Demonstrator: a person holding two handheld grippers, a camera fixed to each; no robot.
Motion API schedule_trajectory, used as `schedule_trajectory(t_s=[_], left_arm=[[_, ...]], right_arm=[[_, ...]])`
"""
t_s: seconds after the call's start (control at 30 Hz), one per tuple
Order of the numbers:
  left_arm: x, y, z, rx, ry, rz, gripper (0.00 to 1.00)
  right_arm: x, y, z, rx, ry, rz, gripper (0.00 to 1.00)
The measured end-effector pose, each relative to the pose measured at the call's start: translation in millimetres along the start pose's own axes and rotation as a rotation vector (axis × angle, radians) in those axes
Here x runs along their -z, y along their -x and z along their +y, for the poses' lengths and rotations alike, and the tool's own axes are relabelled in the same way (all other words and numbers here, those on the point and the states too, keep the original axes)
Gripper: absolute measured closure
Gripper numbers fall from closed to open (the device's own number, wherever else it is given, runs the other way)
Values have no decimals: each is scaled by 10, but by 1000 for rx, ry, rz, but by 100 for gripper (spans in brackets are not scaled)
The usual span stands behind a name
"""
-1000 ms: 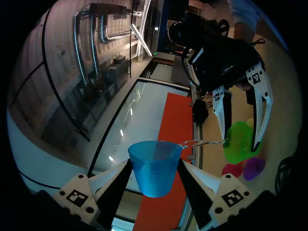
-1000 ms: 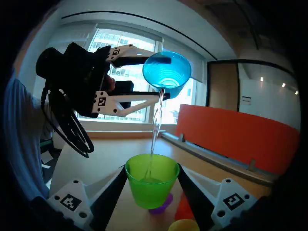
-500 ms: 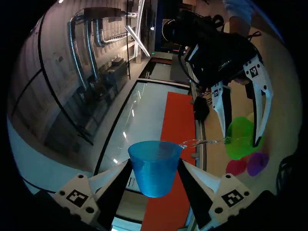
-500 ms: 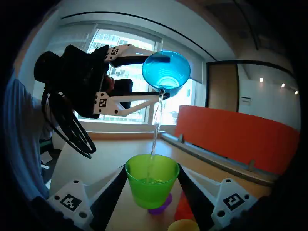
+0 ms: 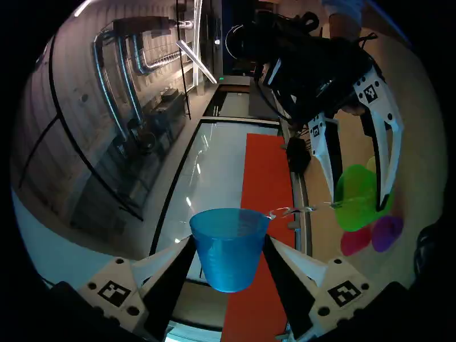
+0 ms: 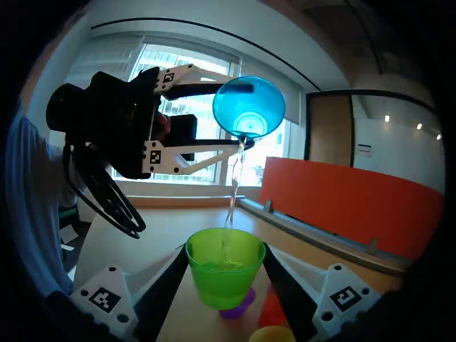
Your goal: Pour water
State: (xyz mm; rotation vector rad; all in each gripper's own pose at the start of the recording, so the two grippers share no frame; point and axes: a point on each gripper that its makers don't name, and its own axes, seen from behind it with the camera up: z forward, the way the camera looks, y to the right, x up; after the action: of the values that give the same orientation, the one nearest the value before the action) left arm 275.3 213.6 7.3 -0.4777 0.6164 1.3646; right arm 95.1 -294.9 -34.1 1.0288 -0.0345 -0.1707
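In the right gripper view, the right gripper [image 6: 225, 253] pinches a translucent green cup [image 6: 223, 285] between both fingers. The cup is upright, near and central, with water [image 6: 227, 265] pooled shallowly in its bottom. Just below and behind it, on the light wooden tabletop [image 6: 154, 239], sit a purple cup [image 6: 244, 306], a red-orange cup [image 6: 272, 310] and, nearest the lower edge, a yellow cup [image 6: 275, 334]. I cannot tell whether these three touch one another.

A thin stream [image 6: 233, 194] falls into the green cup from the lip of a blue cup [image 6: 249, 100] held above it, tipped far over so its mouth faces the camera. The left gripper [image 6: 251, 114] clamps that cup, one white finger above it and one below. A black cable [image 6: 108, 199] loops down from the gripper's body, and a pale blue sleeve [image 6: 25, 199] shows at the far left. An orange partition [image 6: 353, 199] runs along the far right side of the table, and a bright window [image 6: 202, 108] lies behind the raised gripper.

In the left gripper view, the blue cup sits near and central with both fingers pressed on its sides. The stream leaves its rim to the right and reaches the green cup, far right, between the other gripper's white fingers. The purple and red-orange cups lie just beside it.
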Motion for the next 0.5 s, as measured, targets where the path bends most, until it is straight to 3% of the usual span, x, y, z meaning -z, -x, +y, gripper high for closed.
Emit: schedule_trajectory(t_s=[0.5], left_arm=[[7,-94,-25,-112,-24,2,17]], right_arm=[[-7,-27,11,-2,5,6,8]])
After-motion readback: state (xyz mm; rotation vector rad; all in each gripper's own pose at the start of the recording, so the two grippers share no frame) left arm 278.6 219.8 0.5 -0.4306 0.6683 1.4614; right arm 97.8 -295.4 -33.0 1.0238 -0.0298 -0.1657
